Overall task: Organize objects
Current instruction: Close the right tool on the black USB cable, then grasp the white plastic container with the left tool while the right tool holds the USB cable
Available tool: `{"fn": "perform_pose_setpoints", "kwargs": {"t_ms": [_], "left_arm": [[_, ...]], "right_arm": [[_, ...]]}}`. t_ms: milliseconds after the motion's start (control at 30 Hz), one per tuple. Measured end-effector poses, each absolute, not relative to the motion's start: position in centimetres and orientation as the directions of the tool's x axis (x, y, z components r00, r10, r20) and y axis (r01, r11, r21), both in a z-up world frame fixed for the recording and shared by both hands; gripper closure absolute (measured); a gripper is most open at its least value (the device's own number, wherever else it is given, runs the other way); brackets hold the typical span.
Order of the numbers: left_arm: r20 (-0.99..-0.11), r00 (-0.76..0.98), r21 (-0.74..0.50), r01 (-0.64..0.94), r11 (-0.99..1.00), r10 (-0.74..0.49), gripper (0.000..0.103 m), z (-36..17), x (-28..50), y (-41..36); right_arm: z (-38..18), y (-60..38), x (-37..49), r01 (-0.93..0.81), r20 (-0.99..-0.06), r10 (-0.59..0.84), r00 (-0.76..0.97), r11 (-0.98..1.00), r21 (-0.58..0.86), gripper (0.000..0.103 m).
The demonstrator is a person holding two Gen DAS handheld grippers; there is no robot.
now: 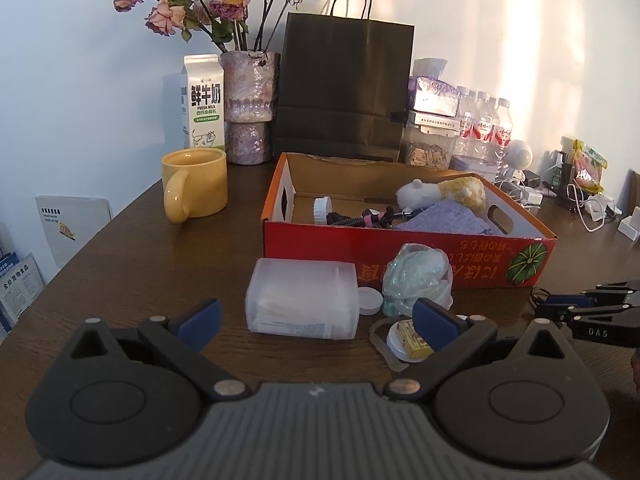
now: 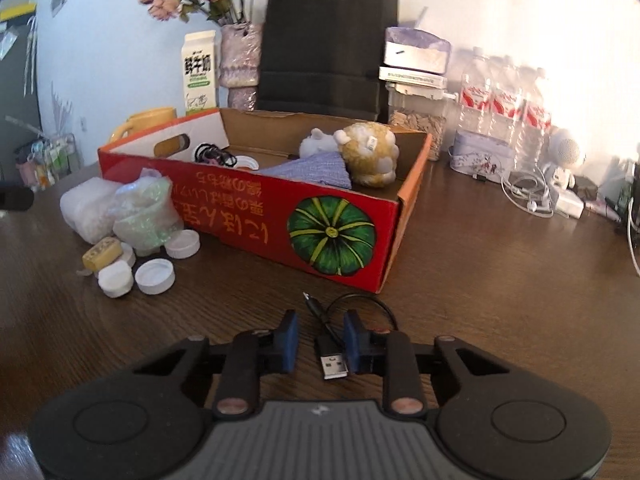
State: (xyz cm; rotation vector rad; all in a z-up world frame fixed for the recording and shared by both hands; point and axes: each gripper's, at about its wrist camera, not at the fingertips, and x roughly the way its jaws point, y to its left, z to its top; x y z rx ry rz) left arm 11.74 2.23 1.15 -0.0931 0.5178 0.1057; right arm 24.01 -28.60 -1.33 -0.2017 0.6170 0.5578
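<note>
A red cardboard box [image 1: 400,240] [image 2: 248,208] holds a plush toy, a purple cloth and small items. In front of it lie a translucent plastic container [image 1: 300,300] on its side, a crumpled plastic bag [image 1: 416,276], white caps [image 2: 154,276] and a small yellow block [image 2: 102,254]. My left gripper [image 1: 318,320] is open wide, just short of the container and not touching it. My right gripper [image 2: 321,340] [image 1: 560,306] sits low over the table with a black USB cable [image 2: 330,356] between its narrowly spaced pads. The plug lies against the right pad; a gap shows at the left pad.
A yellow mug [image 1: 196,184], milk carton [image 1: 204,100], vase of dried roses [image 1: 248,108], black paper bag [image 1: 344,88] and water bottles [image 1: 484,120] line the back. Chargers and white cords [image 2: 532,196] crowd the right. The table edge [image 1: 80,248] runs along the left.
</note>
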Motion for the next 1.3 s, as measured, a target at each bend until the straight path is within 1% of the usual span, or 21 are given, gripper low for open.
{"fn": "perform_pose_setpoints", "kwargs": {"t_ms": [100, 267, 333, 833, 1033, 1300], "left_arm": [[-0.502, 0.862, -0.064, -0.115, 0.991, 0.068, 0.0, 1.0, 11.9, 1.8], [-0.506, 0.861, -0.064, -0.105, 0.992, 0.058, 0.0, 0.7, 12.1, 1.4], [-0.507, 0.86, -0.063, -0.106, 0.992, 0.06, 0.0, 0.7, 12.1, 1.4], [-0.518, 0.854, -0.087, -0.117, 0.989, 0.055, 0.0, -0.2, 12.8, 2.4], [-0.517, 0.854, -0.091, -0.113, 0.989, 0.05, 0.0, -0.5, 13.9, 2.5], [-0.529, 0.846, -0.067, -0.123, 0.99, 0.069, 0.0, -1.2, 16.3, 2.9]], "right_arm": [[-1.3, -29.2, 24.3, -0.543, -0.598, 0.447, 0.665, 0.839, 0.023, 0.086], [-1.4, -29.3, 24.3, -0.544, -0.596, 0.454, 0.662, 0.838, 0.034, 0.089], [-1.3, -29.3, 24.2, -0.541, -0.59, 0.453, 0.668, 0.841, 0.034, 0.092], [0.0, -28.3, 20.5, -0.505, -0.452, 0.46, 0.764, 0.863, 0.025, 0.092], [0.2, -26.7, 19.6, -0.516, -0.433, 0.475, 0.766, 0.856, 0.025, 0.092], [0.3, -25.0, 19.2, -0.524, -0.432, 0.483, 0.762, 0.851, 0.028, 0.092]]}}
